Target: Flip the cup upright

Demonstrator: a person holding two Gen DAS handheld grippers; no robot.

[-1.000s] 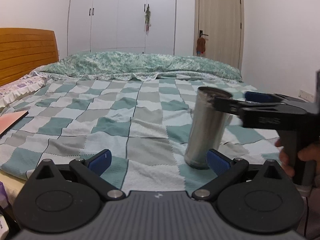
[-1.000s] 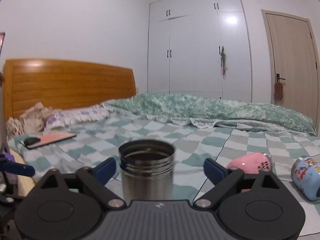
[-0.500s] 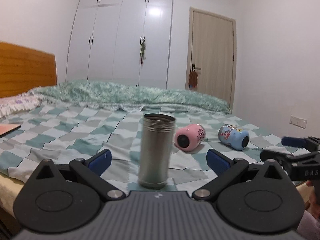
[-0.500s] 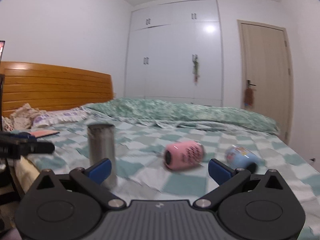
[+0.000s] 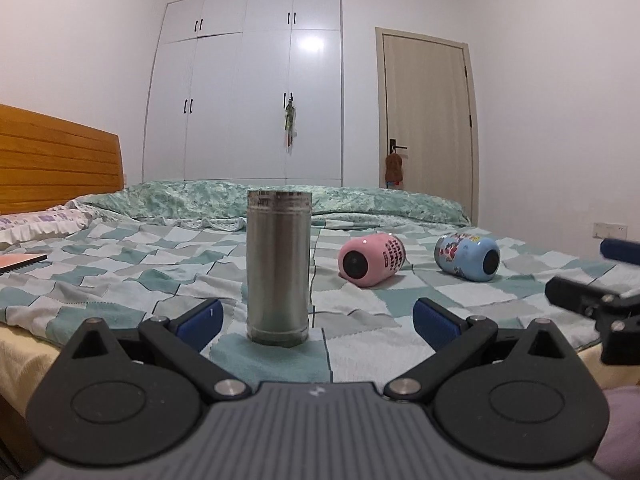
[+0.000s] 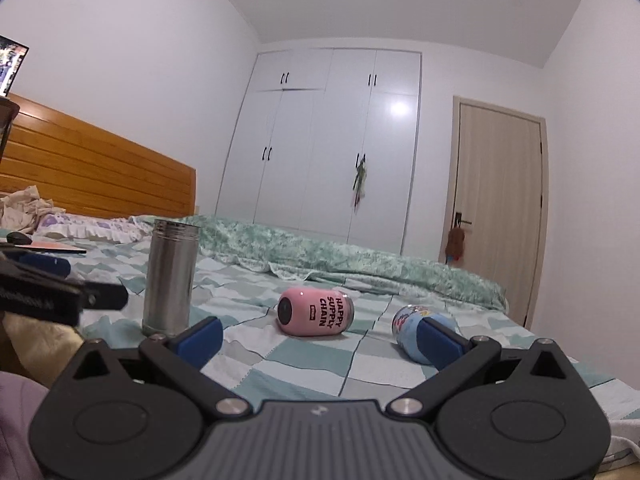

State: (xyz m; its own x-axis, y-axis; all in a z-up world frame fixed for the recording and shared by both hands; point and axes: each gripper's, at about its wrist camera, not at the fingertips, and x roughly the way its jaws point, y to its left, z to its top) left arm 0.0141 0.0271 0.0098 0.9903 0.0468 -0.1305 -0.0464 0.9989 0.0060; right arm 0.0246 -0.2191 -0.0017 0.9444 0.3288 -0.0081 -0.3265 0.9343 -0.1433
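Both tongs, left (image 5: 316, 316) and right (image 6: 318, 334), now gape empty, backed off from the steel cup (image 5: 278, 266), which stands upright on the bed (image 5: 120, 264). Beyond, the pink cup (image 6: 316, 311) and blue cup (image 5: 468, 257) lie sideways, probably next.

A tall stainless-steel cup (image 5: 278, 266) stands upright on the checked bedspread near the bed's front edge, its threaded rim on top. Off to its right, well apart, a pink cup (image 5: 372, 260) and a blue cartoon-print cup (image 5: 467, 257) lie on their sides.
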